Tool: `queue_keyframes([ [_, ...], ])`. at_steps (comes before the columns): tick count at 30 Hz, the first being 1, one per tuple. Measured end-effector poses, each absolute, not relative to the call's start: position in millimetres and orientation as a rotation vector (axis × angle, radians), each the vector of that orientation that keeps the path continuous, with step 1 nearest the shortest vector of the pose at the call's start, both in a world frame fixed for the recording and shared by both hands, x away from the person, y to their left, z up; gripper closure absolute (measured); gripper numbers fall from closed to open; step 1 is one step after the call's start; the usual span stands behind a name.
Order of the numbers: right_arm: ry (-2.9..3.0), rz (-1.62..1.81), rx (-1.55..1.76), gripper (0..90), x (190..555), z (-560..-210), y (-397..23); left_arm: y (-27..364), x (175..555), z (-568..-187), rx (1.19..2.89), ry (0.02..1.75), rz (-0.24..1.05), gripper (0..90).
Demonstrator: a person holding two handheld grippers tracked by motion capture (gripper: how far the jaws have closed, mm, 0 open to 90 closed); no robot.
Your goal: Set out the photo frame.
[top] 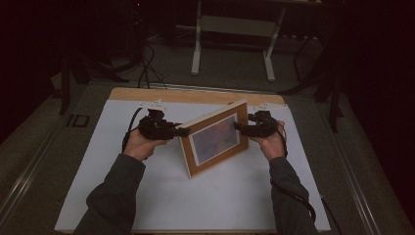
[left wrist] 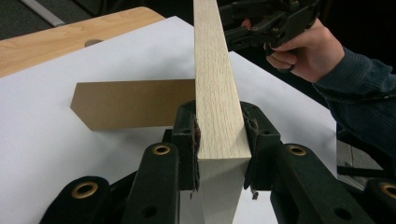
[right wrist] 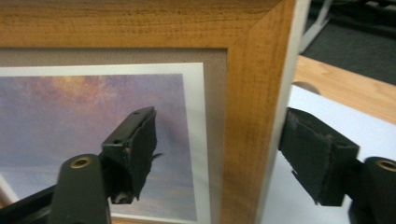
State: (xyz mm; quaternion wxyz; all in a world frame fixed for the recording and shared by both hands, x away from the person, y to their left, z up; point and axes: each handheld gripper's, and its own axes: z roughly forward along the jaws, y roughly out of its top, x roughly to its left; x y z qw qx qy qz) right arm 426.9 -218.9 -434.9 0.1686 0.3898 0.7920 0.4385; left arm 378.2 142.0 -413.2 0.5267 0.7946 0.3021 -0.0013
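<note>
One wooden picture frame (top: pixel 215 138) (light grain on its edge, darker brown on its face, a purple sky print inside) stands tilted on the white worktop (top: pixel 161 196), its flat brown back stand (left wrist: pixel 130 103) resting there. The left gripper (top: pixel 182 131), level in a sleeved forearm's hand, has its fingers (left wrist: pixel 187 135) clamped on the frame's edge. The right gripper (top: pixel 239 126) is level too, its two fingers (right wrist: pixel 133 154) standing apart astride the opposite edge without pressing it.

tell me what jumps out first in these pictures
A wooden picture frame stands upright in the middle of the white table, showing a purple sky print. The left gripper clamps its edge, while the right gripper sits open around the opposite edge, pads off the wood.
</note>
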Motion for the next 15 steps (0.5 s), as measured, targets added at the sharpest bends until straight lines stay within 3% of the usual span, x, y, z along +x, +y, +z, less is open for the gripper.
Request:
queue_keyframes([
  [15,2.35,1.413,1.128,22.9,446,-447,-229,144,387,-416,1.896,0.68,-0.037,71.0],
])
